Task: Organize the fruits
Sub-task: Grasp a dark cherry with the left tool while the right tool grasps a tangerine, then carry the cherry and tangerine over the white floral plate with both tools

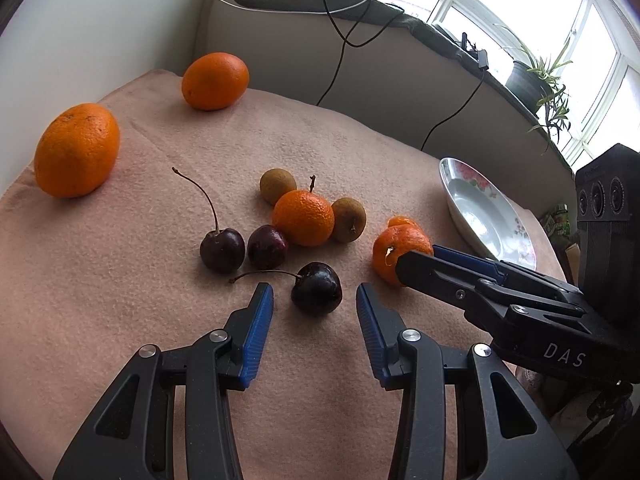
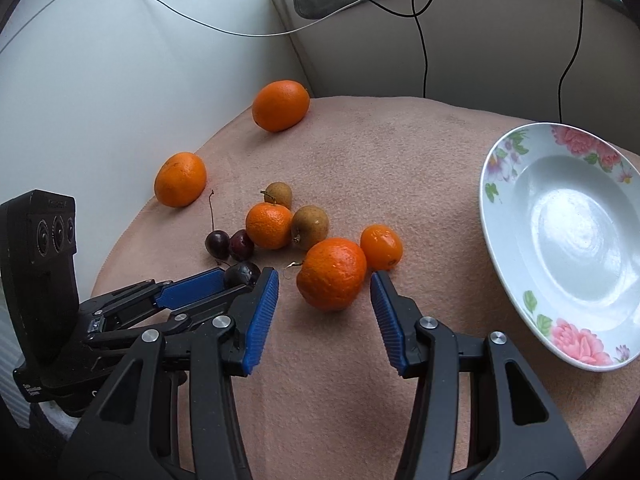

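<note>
Against the wall on the far left of the pink cloth (image 1: 120, 320) lie two big oranges (image 1: 76, 150), well apart from the rest. Nearer the middle, two dark cherries (image 1: 222, 250) sit touching each other, just beside a small tangerine (image 1: 303, 218) flanked by two brown longans (image 1: 277, 185). A third cherry (image 1: 317, 288) lies on the cloth between the blue pads of the left gripper (image 1: 315, 300); the pads stand clear of it on both sides, so nothing is held. Right of that, a larger tangerine (image 2: 332, 274) rests between the pads of the right gripper (image 2: 325, 292), which also stand apart from the fruit without pressing it. A small kumquat (image 2: 381, 247) sits just behind that tangerine. Farthest right, a flowered white plate (image 2: 516, 184) lies on the cloth.
</note>
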A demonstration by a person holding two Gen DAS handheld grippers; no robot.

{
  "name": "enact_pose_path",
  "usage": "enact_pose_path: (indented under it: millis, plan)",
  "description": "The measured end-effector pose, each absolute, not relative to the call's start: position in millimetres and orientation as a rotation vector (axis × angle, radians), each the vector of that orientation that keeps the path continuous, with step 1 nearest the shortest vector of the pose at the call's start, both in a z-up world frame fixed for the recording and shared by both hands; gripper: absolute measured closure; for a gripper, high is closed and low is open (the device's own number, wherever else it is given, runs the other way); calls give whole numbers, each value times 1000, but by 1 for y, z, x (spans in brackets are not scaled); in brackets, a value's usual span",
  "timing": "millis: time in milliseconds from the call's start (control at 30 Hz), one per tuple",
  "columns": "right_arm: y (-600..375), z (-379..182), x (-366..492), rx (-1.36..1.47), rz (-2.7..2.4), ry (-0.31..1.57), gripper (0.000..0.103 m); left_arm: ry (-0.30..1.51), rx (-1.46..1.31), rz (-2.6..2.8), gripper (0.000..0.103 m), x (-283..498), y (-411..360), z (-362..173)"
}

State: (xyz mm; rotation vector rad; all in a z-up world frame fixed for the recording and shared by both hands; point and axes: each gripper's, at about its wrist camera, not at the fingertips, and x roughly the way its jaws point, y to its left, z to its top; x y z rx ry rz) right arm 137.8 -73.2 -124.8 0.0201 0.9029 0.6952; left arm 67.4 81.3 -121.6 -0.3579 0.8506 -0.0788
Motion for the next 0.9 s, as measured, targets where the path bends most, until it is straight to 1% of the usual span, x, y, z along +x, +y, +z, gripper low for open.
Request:
enact_pose_path:
  millis: [67,133,200,267,400,467,900]
  plan:
    - [-71,-127,140,10,684,913,62,853,-358,-80,63,69,81,-122]
    - [-71,-129,142,26,688,925,63,856,-358,-82,63,70,81,-123]
    - [-70,-129,142,23,685,926,63,858,-359,-85,64,71,81,-124]
    - [-70,-129,141,18,686,924,64,861,-366,-84,69,72,83,-125]
    - [-73,-129,141,30,689,926,65,858,-373,-84,74,72,84,-125]
    - [-75,-129,141,39,690,927,65,857,-369,-90,78,72,83,-125]
    - [-84,-126,131,52,690,902,68,832,-379,-89,79,64,83,-119]
